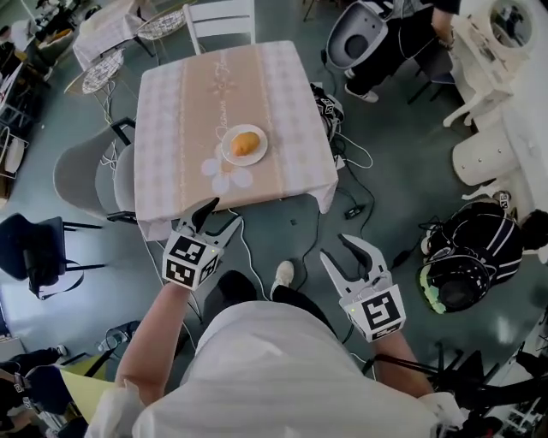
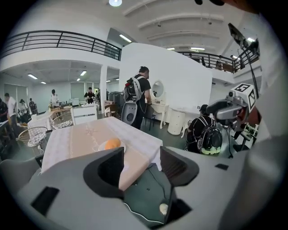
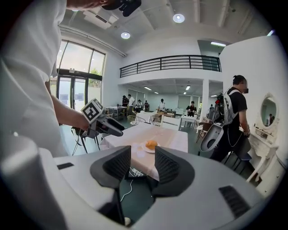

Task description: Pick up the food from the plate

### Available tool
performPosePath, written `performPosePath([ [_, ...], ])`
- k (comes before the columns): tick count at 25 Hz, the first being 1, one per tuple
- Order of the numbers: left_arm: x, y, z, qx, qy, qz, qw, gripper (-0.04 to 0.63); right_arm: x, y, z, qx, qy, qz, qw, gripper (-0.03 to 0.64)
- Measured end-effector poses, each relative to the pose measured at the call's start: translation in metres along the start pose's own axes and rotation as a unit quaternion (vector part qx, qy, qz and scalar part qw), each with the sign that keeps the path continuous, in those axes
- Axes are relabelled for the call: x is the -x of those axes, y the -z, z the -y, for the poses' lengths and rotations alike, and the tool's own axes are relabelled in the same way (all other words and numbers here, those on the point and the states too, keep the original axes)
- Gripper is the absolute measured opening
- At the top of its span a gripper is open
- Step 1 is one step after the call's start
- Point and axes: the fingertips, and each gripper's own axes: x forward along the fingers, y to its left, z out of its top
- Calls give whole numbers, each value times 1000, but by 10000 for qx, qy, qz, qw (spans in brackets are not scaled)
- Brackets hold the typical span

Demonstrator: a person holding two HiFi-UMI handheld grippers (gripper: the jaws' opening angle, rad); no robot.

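Note:
An orange-brown piece of food lies on a small white plate near the front edge of a table with a pink-and-beige cloth. Both grippers hover over the floor, short of the table. My left gripper is open and empty just off the table's front-left edge. My right gripper is open and empty, lower and to the right. In the left gripper view the food shows beyond the spread jaws. In the right gripper view the food sits past the jaws.
A grey chair stands at the table's left and a white chair at its far side. Cables and a power strip lie on the floor on the right. A black backpack with a helmet rests further right. A person stands beyond the table.

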Motion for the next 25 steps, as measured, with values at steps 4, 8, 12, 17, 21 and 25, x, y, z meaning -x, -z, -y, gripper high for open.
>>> performPosePath([
  [4, -51, 0, -37, -199, 88, -313, 9993, 268, -12, 2, 19, -226, 253, -187, 9992, 162],
  [8, -102, -1, -83, -446, 164, -600, 9971, 297, -33, -9, 41, -306, 708, -311, 9965, 161],
  [12, -154, 7, -114, -875, 353, -934, 9911, 322, -50, -22, 60, -549, 1175, -400, 9907, 161],
  [17, -215, 27, -131, -1483, 691, -1328, 9775, 358, -73, -32, 62, -660, 1433, -657, 9853, 161],
  [21, -242, 41, -138, -1640, 914, -1544, 9700, 362, -85, -35, 61, -781, 1610, -841, 9803, 161],
  [25, -257, 56, -144, -1851, 1014, -1707, 9625, 362, -87, -36, 61, -925, 1824, -981, 9739, 161],
])
